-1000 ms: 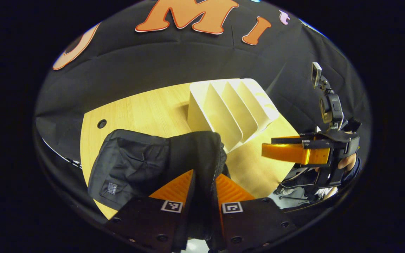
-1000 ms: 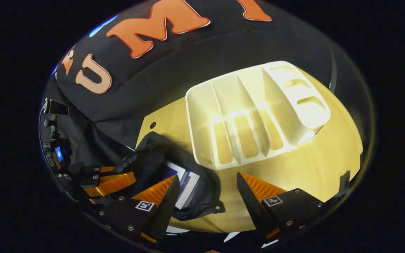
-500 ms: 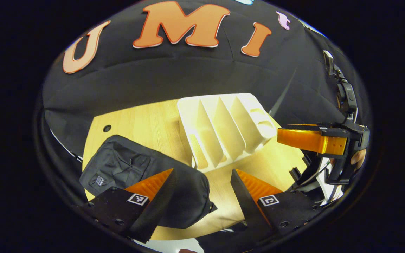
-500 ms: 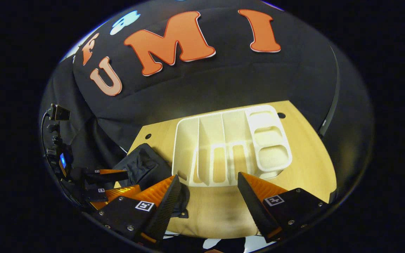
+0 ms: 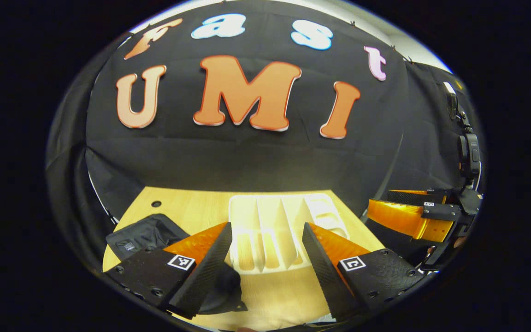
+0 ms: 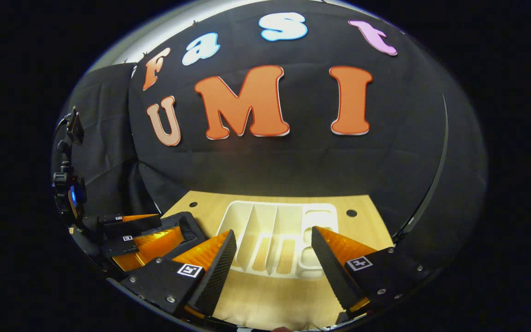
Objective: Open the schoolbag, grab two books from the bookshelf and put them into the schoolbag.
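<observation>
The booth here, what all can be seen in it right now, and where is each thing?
Table: one, light wood, in front of the black cloth wall.
Holes in the tabletop: one near the far left corner, one near the far right.
Bookshelf: one, white, mid-table, slots holding no books.
Schoolbag: one, black, lying on the table left of the bookshelf.
Left gripper: one, fingers apart, holding nothing, above the near table edge.
Right gripper: one, fingers apart, holding nothing, facing the bookshelf.
</observation>
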`<state>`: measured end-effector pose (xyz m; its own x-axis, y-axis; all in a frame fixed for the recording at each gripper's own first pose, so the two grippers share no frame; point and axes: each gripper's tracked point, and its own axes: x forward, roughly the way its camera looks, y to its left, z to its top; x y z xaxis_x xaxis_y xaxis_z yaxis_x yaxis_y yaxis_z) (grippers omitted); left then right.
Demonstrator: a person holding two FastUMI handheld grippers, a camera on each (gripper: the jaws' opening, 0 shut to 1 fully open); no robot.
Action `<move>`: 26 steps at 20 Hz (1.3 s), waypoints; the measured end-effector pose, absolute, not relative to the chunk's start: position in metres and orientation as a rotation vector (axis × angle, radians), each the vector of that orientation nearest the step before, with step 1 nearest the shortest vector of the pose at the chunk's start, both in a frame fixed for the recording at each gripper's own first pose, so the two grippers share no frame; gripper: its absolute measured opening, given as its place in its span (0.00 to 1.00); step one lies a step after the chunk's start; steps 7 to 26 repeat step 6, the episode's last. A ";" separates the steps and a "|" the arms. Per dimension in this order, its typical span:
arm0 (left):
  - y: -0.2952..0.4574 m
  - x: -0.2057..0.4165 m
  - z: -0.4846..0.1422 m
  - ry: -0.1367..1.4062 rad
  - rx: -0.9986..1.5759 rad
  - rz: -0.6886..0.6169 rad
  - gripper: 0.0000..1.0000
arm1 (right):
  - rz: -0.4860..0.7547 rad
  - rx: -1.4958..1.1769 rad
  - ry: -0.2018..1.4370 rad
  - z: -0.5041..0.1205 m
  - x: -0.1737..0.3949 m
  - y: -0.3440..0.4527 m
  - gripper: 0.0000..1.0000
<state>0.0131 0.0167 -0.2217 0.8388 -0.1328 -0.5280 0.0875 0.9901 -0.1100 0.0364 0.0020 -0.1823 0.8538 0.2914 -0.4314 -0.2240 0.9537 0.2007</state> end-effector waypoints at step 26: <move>0.031 0.026 -0.199 0.332 -0.046 -0.034 0.97 | 0.224 0.093 0.274 -0.132 0.043 -0.022 0.97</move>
